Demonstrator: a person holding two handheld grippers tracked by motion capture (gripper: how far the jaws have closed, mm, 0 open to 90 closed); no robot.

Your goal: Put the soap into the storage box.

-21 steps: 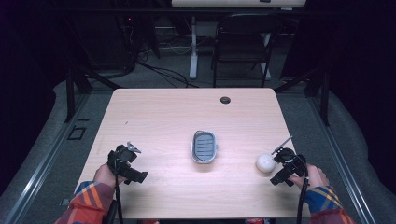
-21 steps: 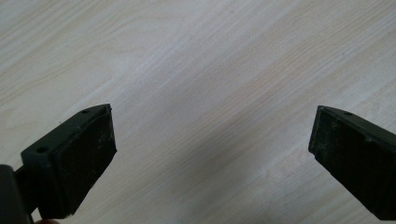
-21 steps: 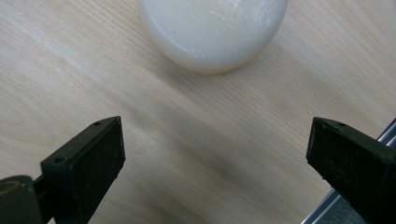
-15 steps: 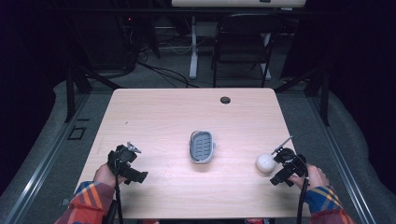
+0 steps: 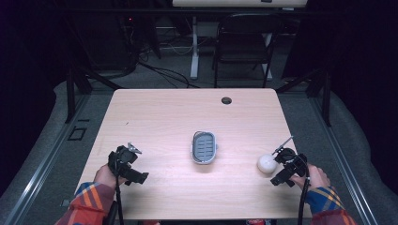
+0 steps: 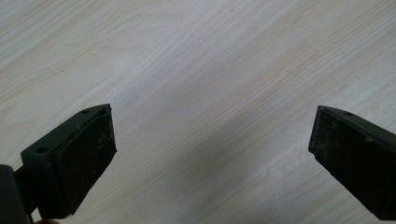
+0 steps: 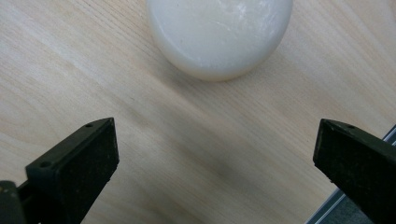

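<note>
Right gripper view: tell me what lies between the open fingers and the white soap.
Only bare wooden table lies between the right gripper and the white soap; its fingers stand wide apart.

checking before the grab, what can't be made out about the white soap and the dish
- White soap: top cut off by the upper edge of the right gripper view.
- Soap in the high view: too small to tell its shape.
- Grey dish: too small to read its ribbed inside.

Dark lab, wooden table [image 5: 155, 117], floor cables [image 5: 164, 70], folding chair [image 5: 241, 44]
</note>
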